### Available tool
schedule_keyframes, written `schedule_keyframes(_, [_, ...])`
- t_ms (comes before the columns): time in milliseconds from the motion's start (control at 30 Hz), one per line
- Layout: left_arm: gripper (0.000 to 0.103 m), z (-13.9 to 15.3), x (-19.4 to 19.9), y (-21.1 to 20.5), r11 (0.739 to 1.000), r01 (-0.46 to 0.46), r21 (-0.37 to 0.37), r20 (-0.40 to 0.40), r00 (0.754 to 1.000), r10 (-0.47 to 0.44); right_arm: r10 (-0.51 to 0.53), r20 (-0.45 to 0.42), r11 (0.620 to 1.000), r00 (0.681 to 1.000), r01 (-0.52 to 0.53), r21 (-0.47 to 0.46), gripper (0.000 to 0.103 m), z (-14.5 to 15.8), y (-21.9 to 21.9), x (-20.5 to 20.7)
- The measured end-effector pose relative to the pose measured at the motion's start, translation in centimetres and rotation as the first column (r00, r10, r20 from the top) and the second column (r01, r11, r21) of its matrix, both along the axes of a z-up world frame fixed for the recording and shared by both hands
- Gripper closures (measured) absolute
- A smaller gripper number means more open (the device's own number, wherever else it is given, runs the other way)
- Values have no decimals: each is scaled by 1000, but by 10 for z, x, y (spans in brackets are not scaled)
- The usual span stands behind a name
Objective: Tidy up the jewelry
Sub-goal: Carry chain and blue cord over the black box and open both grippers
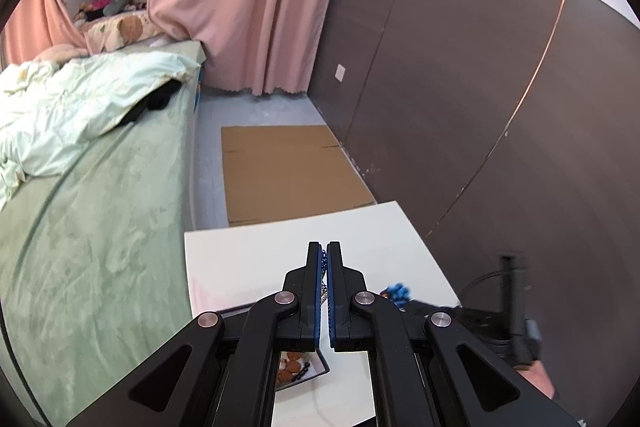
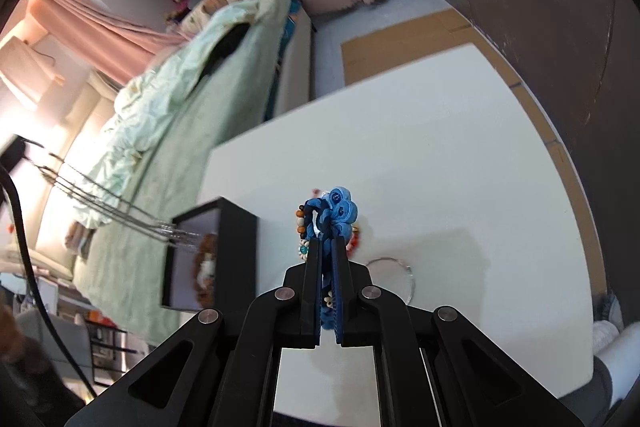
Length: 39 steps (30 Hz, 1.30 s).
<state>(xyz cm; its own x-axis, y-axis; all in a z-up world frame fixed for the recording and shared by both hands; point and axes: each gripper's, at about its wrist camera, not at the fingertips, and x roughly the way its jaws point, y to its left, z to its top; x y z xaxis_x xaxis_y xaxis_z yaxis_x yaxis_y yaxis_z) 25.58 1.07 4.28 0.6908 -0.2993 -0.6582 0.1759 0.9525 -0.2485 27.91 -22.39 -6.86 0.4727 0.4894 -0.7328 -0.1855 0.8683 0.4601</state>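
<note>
1. The left gripper (image 1: 324, 247) is nearly closed above the white tabletop (image 1: 248, 251), pinching what looks like a thin chain (image 1: 325, 293), though it is hard to make out.
2. The right gripper (image 2: 329, 239) is clamped on a blue flower ornament (image 2: 334, 213) above beaded jewelry (image 2: 303, 235).
3. A black box (image 2: 218, 247) stands left of it; a thin ring (image 2: 394, 277) lies to the right.

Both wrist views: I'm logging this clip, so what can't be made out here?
- Left wrist view: what the left gripper pinches; only a thin sliver shows between its fingers.
- Left wrist view: tray contents, mostly hidden under the gripper.
- Right wrist view: black box contents, blurred.
- Right wrist view: beaded pieces behind the blue flower piece, partly covered.
</note>
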Motion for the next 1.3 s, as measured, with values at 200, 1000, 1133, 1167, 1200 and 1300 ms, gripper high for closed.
schedule_keyframes(200, [101, -22, 10, 7, 999, 2, -41, -38, 999, -4, 0, 56, 999, 998, -2, 34, 97, 25, 5, -17])
schedule_keyframes(1000, [88, -73, 36, 8, 996, 16, -92, -132, 991, -28, 38, 89, 995, 995, -45, 84, 97, 44, 36, -23])
schedule_keyframes(1133, [40, -81, 25, 25, 993, -28, -115, -127, 992, 13, 62, 84, 994, 994, -70, 87, 97, 42, 50, -19])
schedule_keyframes(1167, [34, -81, 21, 29, 992, -39, -117, -115, 993, 26, 69, 83, 993, 994, -76, 89, 97, 41, 53, -18])
schedule_keyframes(1200, [34, -81, 19, 33, 992, -47, -116, -109, 993, 34, 80, 80, 992, 994, -87, 92, 97, 40, 58, -16])
schedule_keyframes(1300, [34, -82, 11, 47, 990, -74, -119, -111, 992, 61, 103, 68, 989, 992, -109, 96, 97, 35, 72, -11])
